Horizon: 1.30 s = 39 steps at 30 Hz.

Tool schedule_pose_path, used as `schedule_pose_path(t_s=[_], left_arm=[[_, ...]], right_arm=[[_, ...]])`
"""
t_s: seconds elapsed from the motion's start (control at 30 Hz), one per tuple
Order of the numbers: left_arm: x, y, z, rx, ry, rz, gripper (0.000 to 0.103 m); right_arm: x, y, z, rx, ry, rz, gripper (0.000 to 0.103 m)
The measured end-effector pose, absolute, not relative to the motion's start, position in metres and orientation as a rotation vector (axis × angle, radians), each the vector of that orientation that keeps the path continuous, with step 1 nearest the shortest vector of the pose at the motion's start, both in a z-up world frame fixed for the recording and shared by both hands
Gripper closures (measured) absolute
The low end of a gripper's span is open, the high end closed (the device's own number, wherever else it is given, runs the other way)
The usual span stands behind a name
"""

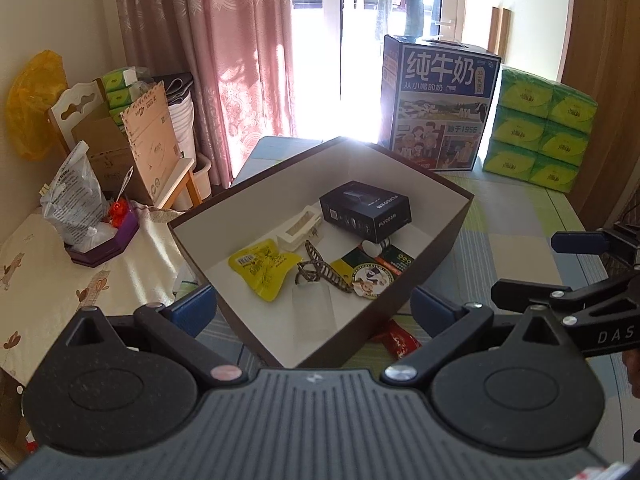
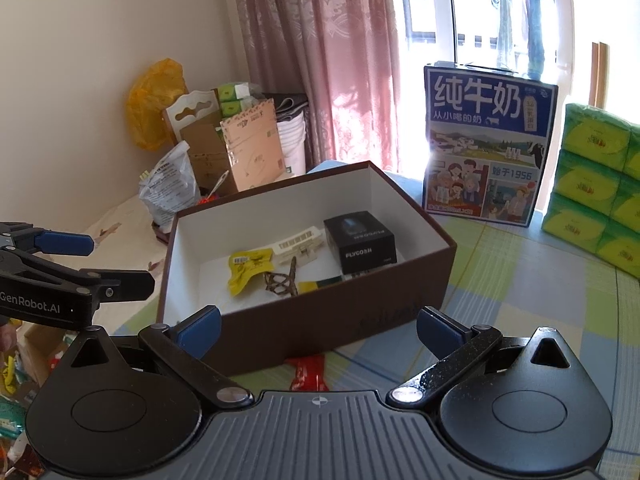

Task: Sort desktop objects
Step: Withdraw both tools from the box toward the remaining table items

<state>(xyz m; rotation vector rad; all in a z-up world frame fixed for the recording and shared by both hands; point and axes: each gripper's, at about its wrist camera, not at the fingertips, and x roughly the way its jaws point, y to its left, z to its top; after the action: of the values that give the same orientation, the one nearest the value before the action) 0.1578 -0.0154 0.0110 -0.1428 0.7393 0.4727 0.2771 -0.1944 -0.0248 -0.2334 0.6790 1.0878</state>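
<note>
Two splayed claws, rectangular brown cardboard box [image 1: 436,240], crinkled red wrapper [image 2: 308,372]

A lived-in room of a home is shown, not a workplace. Pink patterned curtains [image 2: 320,60] are hung beside a glass balcony door [image 1: 360,20], and laundry [image 2: 536,20] can be seen drying outside it. The desk [image 2: 520,300] is covered with a checked cloth in pale green and blue. Household supplies are stacked on it: a carton of milk [image 1: 438,108] printed in Chinese and green tissue packs [image 1: 540,124]. Against the cream wall, cardboard boxes [image 1: 148,140], a yellow plastic bag [image 1: 34,104] and a white chair [image 1: 80,100] are crowded together, and a surface spread with a cartoon-print cloth [image 1: 40,280] is seen alongside.
</note>
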Motion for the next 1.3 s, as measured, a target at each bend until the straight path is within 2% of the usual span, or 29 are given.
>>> schedule_pose_path(t_s=[0.77, 1.3], left_arm=[[0.122, -0.064, -0.008, -0.170, 0.795, 0.523, 0.001], [0.129, -0.096, -0.066, -0.221, 0.951, 0.430, 0.002]], right_arm=[[0.246, -0.253, -0.052, -0.308, 0.744, 1.087, 0.002], [0.266, -0.328, -0.105, -0.311, 0.929, 0.883, 0.002]])
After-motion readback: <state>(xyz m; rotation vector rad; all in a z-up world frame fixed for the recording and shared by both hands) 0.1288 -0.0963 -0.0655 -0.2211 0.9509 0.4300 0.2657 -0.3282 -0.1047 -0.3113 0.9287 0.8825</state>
